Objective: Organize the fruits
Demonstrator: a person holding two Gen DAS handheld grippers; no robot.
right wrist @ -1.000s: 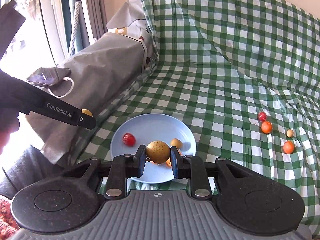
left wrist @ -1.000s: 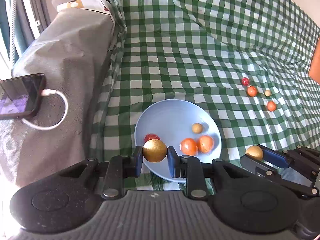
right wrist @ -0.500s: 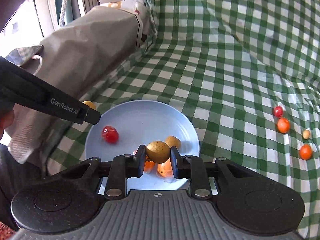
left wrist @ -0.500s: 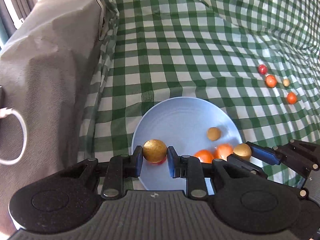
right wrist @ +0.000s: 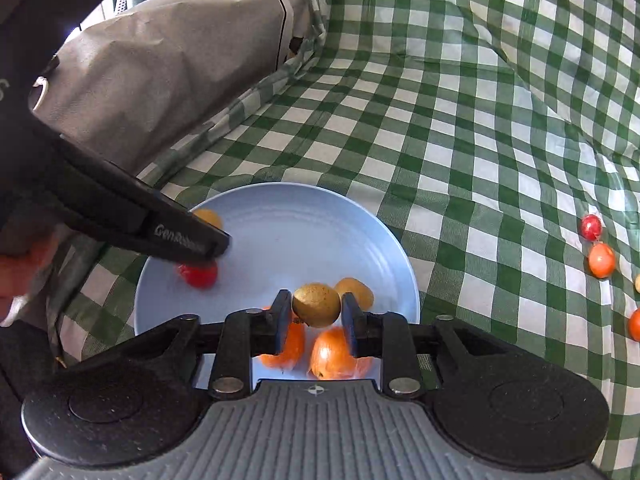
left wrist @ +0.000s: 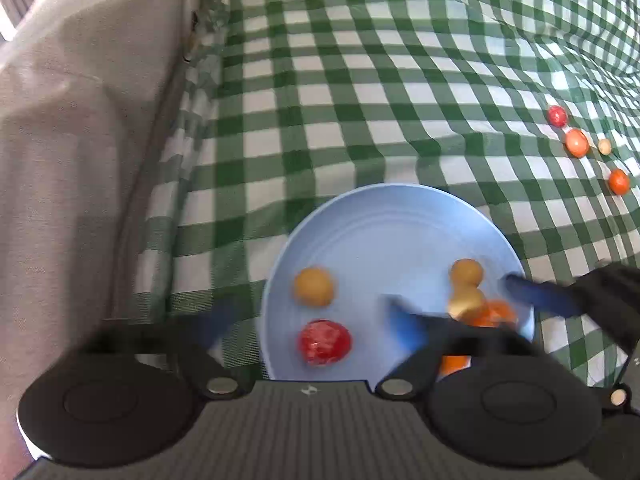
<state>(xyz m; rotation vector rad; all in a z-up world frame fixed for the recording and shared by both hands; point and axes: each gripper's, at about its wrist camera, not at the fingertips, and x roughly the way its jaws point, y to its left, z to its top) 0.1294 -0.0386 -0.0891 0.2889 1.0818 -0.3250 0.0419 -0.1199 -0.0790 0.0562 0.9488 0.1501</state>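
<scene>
A pale blue plate [left wrist: 384,216] is seen lying on a green-and-white checked cloth [left wrist: 360,92], beside a grey covered armrest [left wrist: 80,128]. The left gripper [left wrist: 312,320] is shown with its jaws opening, now spread wide and blurred; the golden fruit [left wrist: 314,286] that was pinched between them a second ago is now seen loose on the plate, just above a red fruit [left wrist: 324,341]. In the right wrist view, the right gripper [right wrist: 316,312] is shown with its jaws opening around a tan fruit [right wrist: 317,305], which was clamped a moment earlier; whether the pads are pressed on it cannot be told for sure, though it appears held between them over the plate. Beneath it, two orange fruits [right wrist: 334,354] and another tan fruit [right wrist: 356,291] are seen on the plate. Both grippers are shown lower and closer to the plate than before. Well apart to the right, four small fruits [left wrist: 576,142] are left on the cloth, unmoved.
</scene>
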